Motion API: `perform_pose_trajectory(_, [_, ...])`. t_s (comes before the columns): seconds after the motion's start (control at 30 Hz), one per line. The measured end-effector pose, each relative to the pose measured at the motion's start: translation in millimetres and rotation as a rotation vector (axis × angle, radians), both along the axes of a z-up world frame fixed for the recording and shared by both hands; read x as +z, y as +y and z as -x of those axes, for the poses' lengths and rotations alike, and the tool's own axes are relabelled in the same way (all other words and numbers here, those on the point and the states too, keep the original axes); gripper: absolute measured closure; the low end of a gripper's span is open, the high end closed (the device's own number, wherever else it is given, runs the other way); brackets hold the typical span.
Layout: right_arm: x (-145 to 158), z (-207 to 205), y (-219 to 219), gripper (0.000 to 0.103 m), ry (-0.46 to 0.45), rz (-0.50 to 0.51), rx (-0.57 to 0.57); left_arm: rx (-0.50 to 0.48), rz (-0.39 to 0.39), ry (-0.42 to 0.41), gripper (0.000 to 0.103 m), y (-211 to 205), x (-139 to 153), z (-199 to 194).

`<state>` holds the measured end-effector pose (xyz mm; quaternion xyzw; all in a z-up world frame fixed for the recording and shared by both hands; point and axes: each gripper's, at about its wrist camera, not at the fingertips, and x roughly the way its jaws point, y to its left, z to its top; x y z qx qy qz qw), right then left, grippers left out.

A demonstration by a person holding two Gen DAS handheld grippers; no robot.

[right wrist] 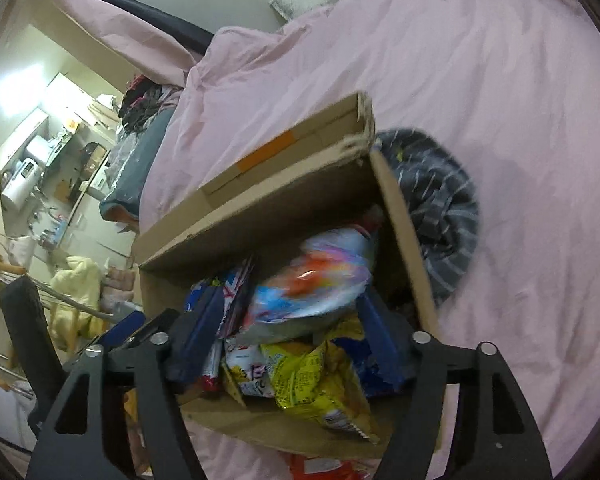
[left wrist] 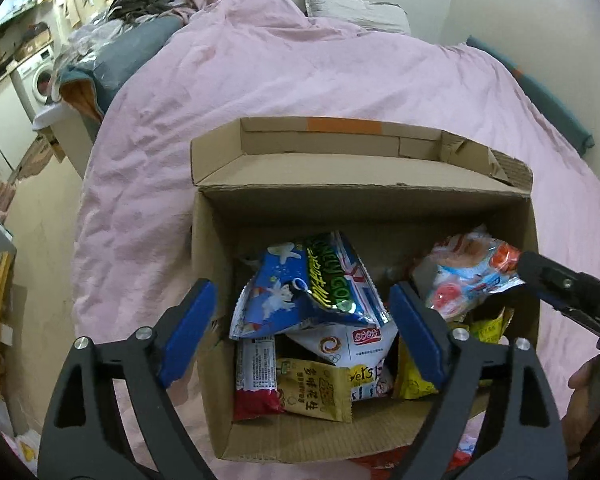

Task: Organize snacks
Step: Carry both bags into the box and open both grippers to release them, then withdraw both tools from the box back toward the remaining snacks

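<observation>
An open cardboard box [left wrist: 380, 196] sits on a pink bed cover and holds several snack packets. My left gripper [left wrist: 302, 294] is open and empty over the box, its blue pads either side of a blue packet [left wrist: 288, 296]. Below lie a yellow peanut packet [left wrist: 316, 392] and a red-ended packet [left wrist: 254, 376]. The right gripper's black finger [left wrist: 548, 280] touches a light blue and orange packet [left wrist: 468, 276]. In the right wrist view my right gripper [right wrist: 288, 316] stands wide open around that packet [right wrist: 312, 284], inside the box [right wrist: 260, 200]; a yellow packet [right wrist: 312, 380] lies below.
The pink bed cover [left wrist: 300, 72] spreads all round the box. A dark striped cloth [right wrist: 440, 204] lies just beyond the box's right wall. A grey pillow [left wrist: 356, 10] is at the bed's head. A red packet [right wrist: 324, 468] lies on the bed in front of the box.
</observation>
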<state>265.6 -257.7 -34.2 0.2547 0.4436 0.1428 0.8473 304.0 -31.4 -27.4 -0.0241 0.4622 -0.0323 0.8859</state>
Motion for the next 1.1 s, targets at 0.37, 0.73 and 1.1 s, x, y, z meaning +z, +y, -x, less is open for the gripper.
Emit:
perform_pose_trajectory(0.37, [12, 1, -2, 0.014, -0.049, 0.041, 0.013, -0.032, 0.013, -0.018, 0.017, -6, 3, 6])
perform_pose_trajectory(0.73, [30, 16, 1, 0.007, -0.139, 0.112, 0.014, 0.009, 0.032, -0.096, 0.017, 2, 20, 17])
perform_pose_trajectory(1.1, [50, 47, 5, 0.003, -0.201, 0.183, 0.020, 0.040, 0.063, -0.182, 0.017, 17, 43, 57])
